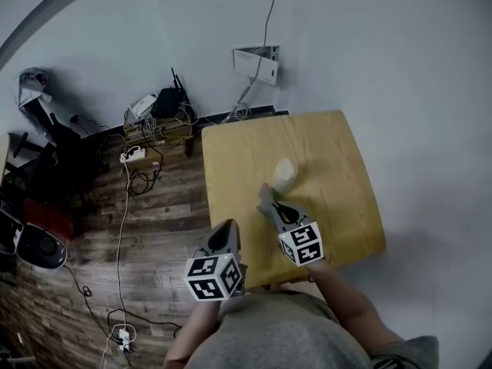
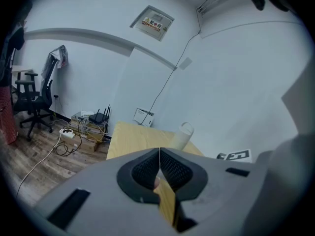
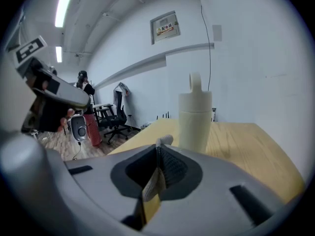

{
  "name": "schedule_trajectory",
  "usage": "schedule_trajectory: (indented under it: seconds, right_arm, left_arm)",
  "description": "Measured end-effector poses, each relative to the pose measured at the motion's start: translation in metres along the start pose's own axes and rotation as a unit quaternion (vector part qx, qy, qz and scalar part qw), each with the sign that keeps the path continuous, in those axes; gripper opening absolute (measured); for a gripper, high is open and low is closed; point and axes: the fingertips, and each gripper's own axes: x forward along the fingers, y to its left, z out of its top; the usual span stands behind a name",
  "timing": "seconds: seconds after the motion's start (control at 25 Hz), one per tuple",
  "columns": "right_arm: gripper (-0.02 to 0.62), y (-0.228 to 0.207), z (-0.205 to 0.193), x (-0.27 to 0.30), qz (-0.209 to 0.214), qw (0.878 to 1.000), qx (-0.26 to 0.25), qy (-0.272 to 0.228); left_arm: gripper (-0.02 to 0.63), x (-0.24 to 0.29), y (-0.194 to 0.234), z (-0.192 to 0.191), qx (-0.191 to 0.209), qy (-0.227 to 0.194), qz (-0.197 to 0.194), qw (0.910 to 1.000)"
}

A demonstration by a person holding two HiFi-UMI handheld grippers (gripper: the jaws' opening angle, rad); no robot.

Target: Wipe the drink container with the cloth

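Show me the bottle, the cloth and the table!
bottle [image 3: 195,124]: right gripper view, middle of its body.
cloth [image 3: 165,139]: right gripper view, tip sticking out.
table [image 1: 240,158]: head view, bare top.

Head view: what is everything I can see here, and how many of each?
Table: one, light wood, against the white wall.
Drink container: one, cream, upright on the table.
Cloth: one, grey, pinched in the right jaws near the container.
Router: one, black, low by the wall among cables.
Power strip: one, white, on the wood floor.
Left hand-held gripper: one, grey, shut, empty, by the table's near-left corner.
Right hand-held gripper: one, grey, shut on the cloth.
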Motion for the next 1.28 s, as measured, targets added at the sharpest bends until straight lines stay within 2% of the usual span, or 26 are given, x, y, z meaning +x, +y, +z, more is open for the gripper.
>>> schedule_trajectory:
  seconds: [0.36, 0.6, 0.92, 1.04, 1.28]
  right_arm:
    - [0.011, 0.007, 0.022, -0.066, 0.04, 0.998, 0.017, -0.051]
    - [0.011, -0.012, 0.028, -0.123, 0.067, 0.996, 0.01, -0.06]
    - [0.011, -0.04, 0.015, -0.19, 0.087, 0.994, -0.003, -0.065]
    - [0.011, -0.04, 0.01, -0.211, 0.091, 0.993, -0.022, -0.075]
    - [0.011, -0.039, 0.01, -0.243, 0.101, 0.99, -0.023, -0.093]
  left_arm:
    - [0.003, -0.01, -0.023, -0.011, -0.017, -0.014, 0.028, 0.9994]
    - [0.003, -0.012, -0.067, -0.029, -0.026, -0.021, 0.048, 0.9983]
    - [0.003, -0.026, -0.137, -0.061, -0.025, -0.022, 0.055, 0.998]
    - [0.003, -0.035, -0.153, -0.077, -0.024, -0.022, 0.062, 0.9975]
    - [0.003, -0.05, -0.179, -0.097, -0.028, -0.023, 0.072, 0.9968]
